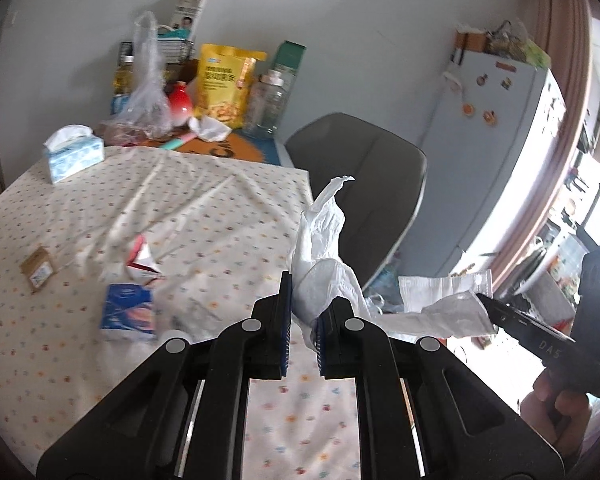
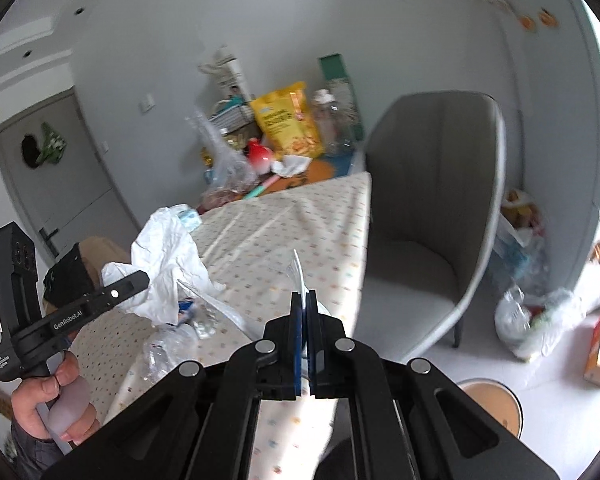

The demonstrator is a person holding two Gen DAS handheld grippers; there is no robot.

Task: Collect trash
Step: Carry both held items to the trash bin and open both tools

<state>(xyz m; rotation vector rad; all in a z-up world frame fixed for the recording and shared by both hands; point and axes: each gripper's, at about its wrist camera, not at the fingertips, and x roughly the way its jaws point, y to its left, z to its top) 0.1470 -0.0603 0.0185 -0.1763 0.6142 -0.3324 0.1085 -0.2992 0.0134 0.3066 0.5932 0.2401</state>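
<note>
The left gripper (image 1: 303,312) sits low in the centre of the left wrist view, its jaws clenched on a crumpled white tissue (image 1: 320,248) that rises up toward mid-frame. At the right edge of that view the right gripper (image 1: 485,301) pinches a second white scrap together with a clear plastic wrapper (image 1: 440,286); the letters "DAS" show on its black body.

In the right wrist view the right gripper (image 2: 304,300) has its blue pads pressed nearly together on a thin clear film (image 2: 298,276) standing up between them. At the left of that frame the left gripper (image 2: 140,280) carries the white tissue (image 2: 164,256), and its side reads "GenRobot.AI".

On the dotted tablecloth (image 1: 180,184), lower left of the left wrist view, more trash lies loose: a blue packet (image 1: 130,312), a red-and-white torn wrapper (image 1: 142,260) and a small brown card (image 1: 38,269). A blue tissue box (image 1: 73,154) stands upper left. Behind it a yellow snack bag (image 1: 224,84) bears print too small to read. A grey chair (image 1: 364,184) is just beside the table.
</note>
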